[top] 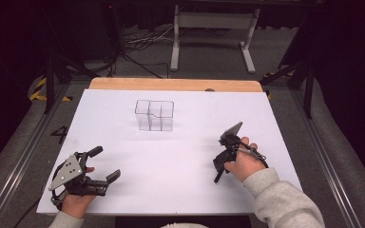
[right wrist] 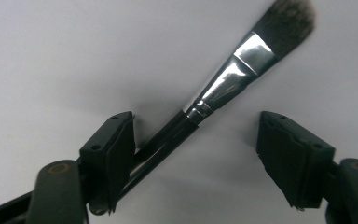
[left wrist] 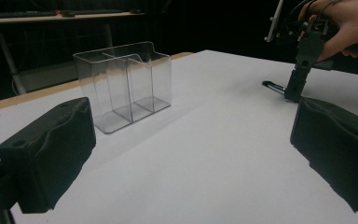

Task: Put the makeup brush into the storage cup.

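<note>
Two tongs are at work: your right tongs stand spread around the black-handled, silver-ferruled makeup brush lying on the white table at four o'clock, poised to pinch its handle. Your left tongs, spread and empty at eight o'clock, face the clear plastic compartment organiser at twelve o'clock, likely the brush's destination.

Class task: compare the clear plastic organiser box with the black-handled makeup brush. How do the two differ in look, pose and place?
The clear plastic organiser box is see-through; the black-handled makeup brush is opaque, with a shiny metal ferrule and dark bristles. The box stands upright; the brush lies flat. The box sits alone at mid-table; the brush lies between the open jaws of the right tool, against one pad. Both rest on the white table.
</note>
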`<control>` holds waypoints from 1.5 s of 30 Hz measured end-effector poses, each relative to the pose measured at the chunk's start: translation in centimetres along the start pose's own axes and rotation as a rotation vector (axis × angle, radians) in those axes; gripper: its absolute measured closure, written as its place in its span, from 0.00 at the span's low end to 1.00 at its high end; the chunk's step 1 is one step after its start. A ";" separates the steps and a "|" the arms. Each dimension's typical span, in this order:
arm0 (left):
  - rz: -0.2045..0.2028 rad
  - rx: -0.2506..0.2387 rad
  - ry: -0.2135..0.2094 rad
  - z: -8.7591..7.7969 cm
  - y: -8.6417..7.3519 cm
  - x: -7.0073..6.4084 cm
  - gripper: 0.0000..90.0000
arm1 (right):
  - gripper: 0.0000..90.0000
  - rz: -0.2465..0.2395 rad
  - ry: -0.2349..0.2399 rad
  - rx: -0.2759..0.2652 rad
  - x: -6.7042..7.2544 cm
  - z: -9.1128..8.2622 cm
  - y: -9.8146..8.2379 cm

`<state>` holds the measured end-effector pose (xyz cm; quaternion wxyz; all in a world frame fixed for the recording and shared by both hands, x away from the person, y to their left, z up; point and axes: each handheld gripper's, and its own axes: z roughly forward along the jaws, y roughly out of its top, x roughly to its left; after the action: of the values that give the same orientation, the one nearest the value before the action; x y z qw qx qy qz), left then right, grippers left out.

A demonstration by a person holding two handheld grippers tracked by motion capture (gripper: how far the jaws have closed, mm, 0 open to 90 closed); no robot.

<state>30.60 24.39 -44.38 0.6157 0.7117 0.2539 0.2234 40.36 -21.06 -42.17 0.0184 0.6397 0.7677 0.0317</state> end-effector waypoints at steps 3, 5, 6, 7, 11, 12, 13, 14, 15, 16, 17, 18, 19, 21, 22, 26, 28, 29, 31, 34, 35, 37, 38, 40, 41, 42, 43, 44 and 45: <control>0.000 0.000 0.002 0.0 0.0 0.0 0.01 | 0.43 -0.007 -0.014 0.002 -0.1 -0.1 0.0; -0.002 -0.002 0.002 -0.1 0.0 0.0 0.01 | 0.46 -0.005 -0.020 0.004 -0.1 -0.2 0.0; -0.002 -0.001 0.002 0.0 0.0 0.0 0.01 | 0.52 0.000 -0.022 0.005 -0.3 -0.3 0.0; -0.002 0.000 0.002 0.0 0.0 0.0 0.01 | 0.53 0.002 -0.026 0.006 -0.3 -0.3 0.0; 0.001 -0.001 0.003 0.0 0.0 0.0 0.01 | 0.61 -0.013 -0.048 0.010 -0.3 -0.3 0.0; 0.001 -0.001 0.003 0.0 0.0 0.0 0.01 | 0.61 -0.013 -0.048 0.010 -0.3 -0.3 0.0; 0.001 0.000 0.003 0.0 0.0 0.0 0.01 | 0.66 -0.019 -0.048 0.013 -0.2 -0.4 0.0; 0.000 0.000 0.003 0.0 0.0 0.0 0.01 | 0.66 -0.019 -0.048 0.013 -0.2 -0.4 0.0; -0.001 -0.001 0.003 0.0 0.0 0.0 0.01 | 0.67 -0.023 -0.050 0.015 -0.2 -0.4 0.1; 0.000 0.000 0.002 0.0 0.0 0.0 0.01 | 0.70 -0.030 -0.047 0.015 -0.2 -0.4 0.1; 0.001 0.002 0.002 0.0 0.0 0.0 0.01 | 0.71 -0.035 -0.049 0.014 -0.1 -0.4 0.1; 0.003 0.003 0.002 0.0 0.0 0.0 0.01 | 0.73 -0.039 -0.049 0.014 -0.1 -0.4 0.1; 0.005 0.003 0.001 0.0 0.0 0.0 0.01 | 0.74 -0.047 -0.048 0.015 -0.1 -0.4 0.1; 0.003 0.003 0.002 0.0 0.0 0.0 0.01 | 0.76 -0.052 -0.048 0.017 0.0 -0.4 0.1; 0.002 0.003 0.002 0.0 0.0 0.0 0.01 | 0.77 -0.056 -0.044 0.017 0.0 -0.4 0.1; 0.001 0.004 0.002 0.0 0.0 0.0 0.01 | 0.80 -0.075 -0.039 0.006 0.0 -0.4 0.1; 0.005 0.004 0.001 0.0 0.0 0.0 0.01 | 0.81 -0.079 -0.035 0.002 0.0 -0.4 0.1; 0.005 0.003 0.001 0.0 0.0 0.0 0.01 | 0.81 -0.082 -0.034 0.000 0.0 -0.4 0.1; 0.003 0.003 0.003 0.0 0.0 0.0 0.01 | 0.82 -0.093 -0.035 -0.002 -0.1 -0.4 0.1; 0.005 0.003 0.000 0.0 0.0 0.0 0.01 | 0.83 -0.115 -0.033 0.000 0.0 -0.4 0.1; 0.006 0.004 0.000 0.0 0.0 0.0 0.01 | 0.83 -0.126 -0.031 0.001 -0.1 -0.4 0.1; 0.006 0.004 -0.001 0.0 0.0 0.0 0.01 | 0.83 -0.145 -0.031 0.002 -0.1 -0.4 0.1; 0.006 0.003 -0.002 0.0 0.0 0.0 0.01 | 0.84 -0.150 -0.036 0.010 0.0 -0.4 0.1; 0.005 0.000 -0.002 0.0 0.0 -0.1 0.01 | 0.85 -0.155 -0.045 0.012 0.1 -0.4 0.1; 0.006 0.001 -0.002 0.0 0.0 0.0 0.01 | 0.87 -0.166 -0.055 0.014 0.3 -0.4 0.1; 0.006 0.001 -0.002 0.0 0.0 0.0 0.01 | 0.87 -0.166 -0.055 0.014 0.3 -0.4 0.1; 0.007 0.003 -0.002 0.0 0.0 0.0 0.01 | 0.88 -0.168 -0.057 0.016 0.4 -0.4 0.1; 0.007 0.003 -0.002 0.0 0.0 0.0 0.01 | 0.88 -0.172 -0.060 0.014 0.4 -0.4 0.1; 0.007 0.003 -0.003 0.0 0.0 0.0 0.01 | 0.88 -0.174 -0.060 0.013 0.4 -0.4 0.1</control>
<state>30.58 24.38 -44.39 0.6144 0.7136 0.2510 0.2242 40.33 -20.63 -41.79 0.0401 0.5714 0.8197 0.0059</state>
